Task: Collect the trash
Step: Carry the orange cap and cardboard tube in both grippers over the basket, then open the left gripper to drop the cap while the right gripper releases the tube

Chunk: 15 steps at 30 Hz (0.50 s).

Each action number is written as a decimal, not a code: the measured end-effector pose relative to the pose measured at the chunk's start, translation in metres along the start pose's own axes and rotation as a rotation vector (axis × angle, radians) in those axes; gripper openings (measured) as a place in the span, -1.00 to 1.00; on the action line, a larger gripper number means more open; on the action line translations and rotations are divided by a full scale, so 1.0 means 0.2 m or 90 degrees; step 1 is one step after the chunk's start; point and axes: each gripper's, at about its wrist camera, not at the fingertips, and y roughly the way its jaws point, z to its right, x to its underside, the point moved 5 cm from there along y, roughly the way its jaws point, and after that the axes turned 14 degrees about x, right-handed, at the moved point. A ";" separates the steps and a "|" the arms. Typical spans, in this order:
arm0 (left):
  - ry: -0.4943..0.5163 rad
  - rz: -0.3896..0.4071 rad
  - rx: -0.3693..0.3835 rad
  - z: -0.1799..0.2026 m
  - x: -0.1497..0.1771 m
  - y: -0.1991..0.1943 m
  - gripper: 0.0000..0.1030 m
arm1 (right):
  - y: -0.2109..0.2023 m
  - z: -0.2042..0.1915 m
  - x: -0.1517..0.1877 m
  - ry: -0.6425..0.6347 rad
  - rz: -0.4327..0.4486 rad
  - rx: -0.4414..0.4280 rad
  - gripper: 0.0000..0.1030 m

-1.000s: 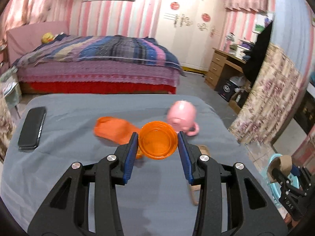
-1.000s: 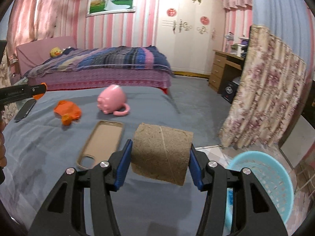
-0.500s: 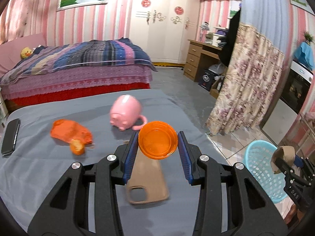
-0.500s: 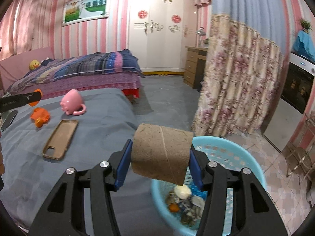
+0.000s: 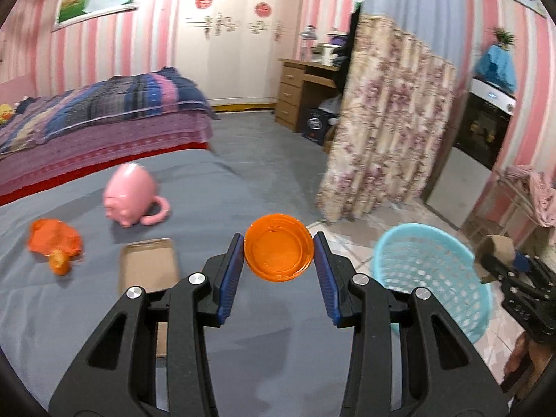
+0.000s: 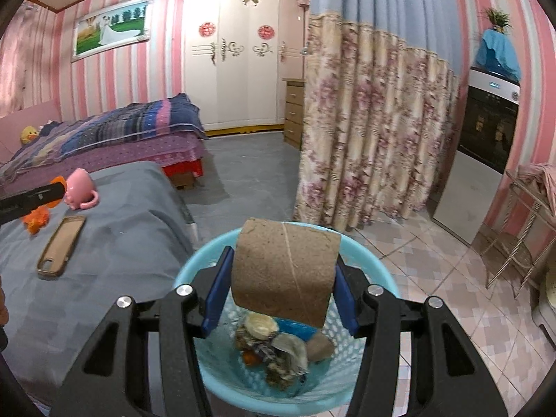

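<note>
My left gripper (image 5: 278, 267) is shut on a round orange plastic lid (image 5: 277, 247), held above the right edge of the grey bed cover (image 5: 69, 312). My right gripper (image 6: 279, 290) is shut on a brown cardboard roll (image 6: 285, 271) and hangs directly over the light blue trash basket (image 6: 382, 278), which stands on the floor beside the bed with scraps in its bottom. In the left wrist view the basket (image 5: 431, 271) lies to the right, with the right gripper and its roll (image 5: 495, 252) at its far side.
An orange crumpled bag (image 5: 52, 243), a pink pig-shaped mug (image 5: 130, 196) and a tan phone case (image 5: 147, 267) lie on the bed cover. A floral curtain (image 6: 365, 139), a metal rack (image 6: 528, 229) and tiled floor (image 6: 434, 260) surround the basket.
Both grippers have swung right, away from the bed's middle. The right one with the roll has come over the basket; the left one with the lid has reached the bed's right edge.
</note>
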 end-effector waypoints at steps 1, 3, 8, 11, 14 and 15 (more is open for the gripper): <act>0.004 -0.001 0.006 0.02 0.00 0.02 -0.23 | 0.01 0.03 0.01 0.006 -0.001 0.005 0.03; 0.017 -0.003 0.019 0.08 0.01 0.06 -0.23 | 0.03 0.08 0.02 0.016 -0.004 0.010 0.03; 0.043 -0.022 0.061 0.26 0.05 0.19 -0.23 | 0.08 0.21 0.05 0.043 -0.015 0.029 0.03; 0.059 -0.029 0.094 0.38 0.09 0.27 -0.23 | 0.09 0.24 0.07 0.048 -0.016 0.037 0.03; 0.075 -0.038 0.119 0.50 0.14 0.36 -0.23 | 0.10 0.27 0.09 0.045 -0.013 0.052 0.03; 0.081 -0.041 0.122 0.52 0.15 0.38 -0.23 | 0.11 0.28 0.09 0.046 -0.014 0.054 0.03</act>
